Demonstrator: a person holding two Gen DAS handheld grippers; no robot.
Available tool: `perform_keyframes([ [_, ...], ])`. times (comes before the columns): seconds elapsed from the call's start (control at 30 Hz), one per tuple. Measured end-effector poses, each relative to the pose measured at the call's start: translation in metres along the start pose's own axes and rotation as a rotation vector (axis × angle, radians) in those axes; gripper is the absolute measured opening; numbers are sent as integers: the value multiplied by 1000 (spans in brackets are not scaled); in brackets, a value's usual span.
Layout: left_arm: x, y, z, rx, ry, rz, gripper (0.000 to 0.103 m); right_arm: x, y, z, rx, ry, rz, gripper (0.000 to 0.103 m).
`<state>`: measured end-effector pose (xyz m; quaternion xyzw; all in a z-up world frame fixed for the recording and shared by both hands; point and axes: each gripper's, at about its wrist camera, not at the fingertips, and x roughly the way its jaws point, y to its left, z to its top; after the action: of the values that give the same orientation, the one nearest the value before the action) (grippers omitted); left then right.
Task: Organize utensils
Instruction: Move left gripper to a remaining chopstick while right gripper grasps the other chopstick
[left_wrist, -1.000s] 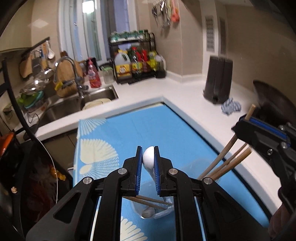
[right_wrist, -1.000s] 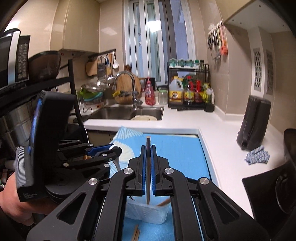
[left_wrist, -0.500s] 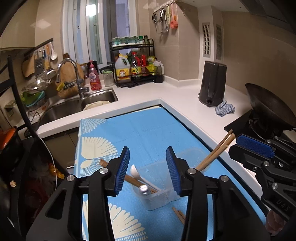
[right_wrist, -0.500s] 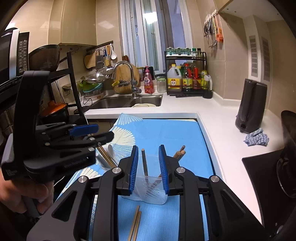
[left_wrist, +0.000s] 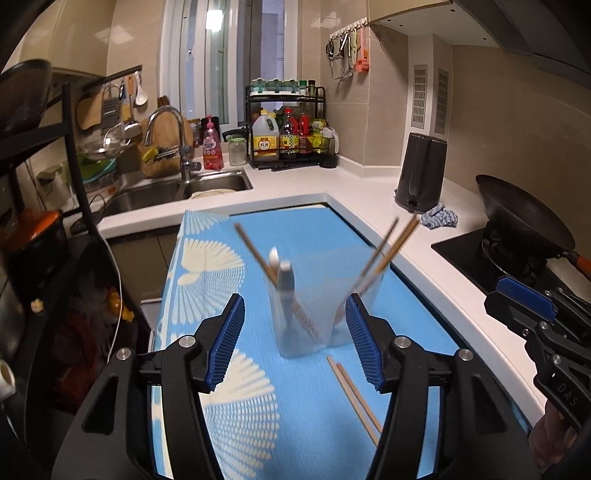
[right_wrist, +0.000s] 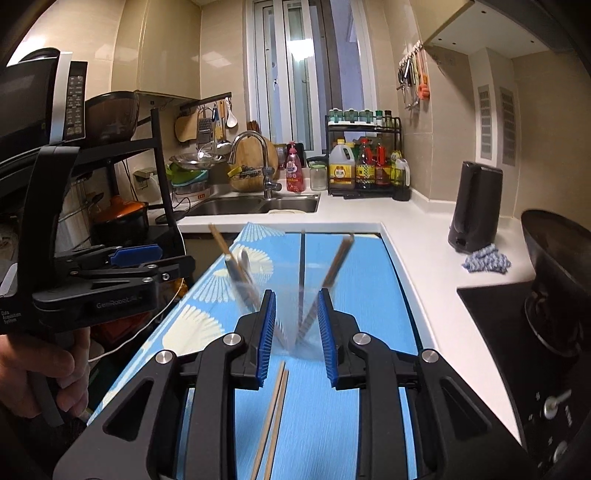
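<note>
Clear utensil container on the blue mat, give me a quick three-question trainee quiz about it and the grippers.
1. True or false: the left gripper is shut on the white spoon.
2. Where does the loose pair of chopsticks lie? A in the sink, B on the blue mat in front of the clear container, C on the stove.
3. Fill in: the right gripper is ___.

Key: 1 false; 2 B; 3 open.

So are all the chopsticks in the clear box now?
No, a pair of chopsticks lies on the blue mat beside the box.
</note>
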<state>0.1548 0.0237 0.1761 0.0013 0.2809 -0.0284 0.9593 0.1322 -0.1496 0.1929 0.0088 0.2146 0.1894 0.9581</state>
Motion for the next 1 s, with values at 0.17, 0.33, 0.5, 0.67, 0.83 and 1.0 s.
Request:
perform_keyframes([
  [0.17, -4, 3, -49, -39, 7, 26, 57, -8, -6, -50, 56, 9, -41, 24],
  [0.33, -1, 4, -91, -63, 17, 50, 57, -7, -5, -93, 62, 46, -63, 24],
  [0.5, 3, -1, -126, -53, 43, 56, 57, -2, -4, -132, 77, 118, -58, 23],
  [0.67, 0, -8, -161, -43, 56, 58, 57, 12, -2, -167, 103, 222, -41, 23],
  [0.83, 10, -14, -181, -66, 114, 26, 56, 21, 4, -184, 88, 283, -17, 23],
  [1.0, 7, -22, -181, -55, 86, -3, 56, 24, 12, -186, 88, 295, 5, 24],
])
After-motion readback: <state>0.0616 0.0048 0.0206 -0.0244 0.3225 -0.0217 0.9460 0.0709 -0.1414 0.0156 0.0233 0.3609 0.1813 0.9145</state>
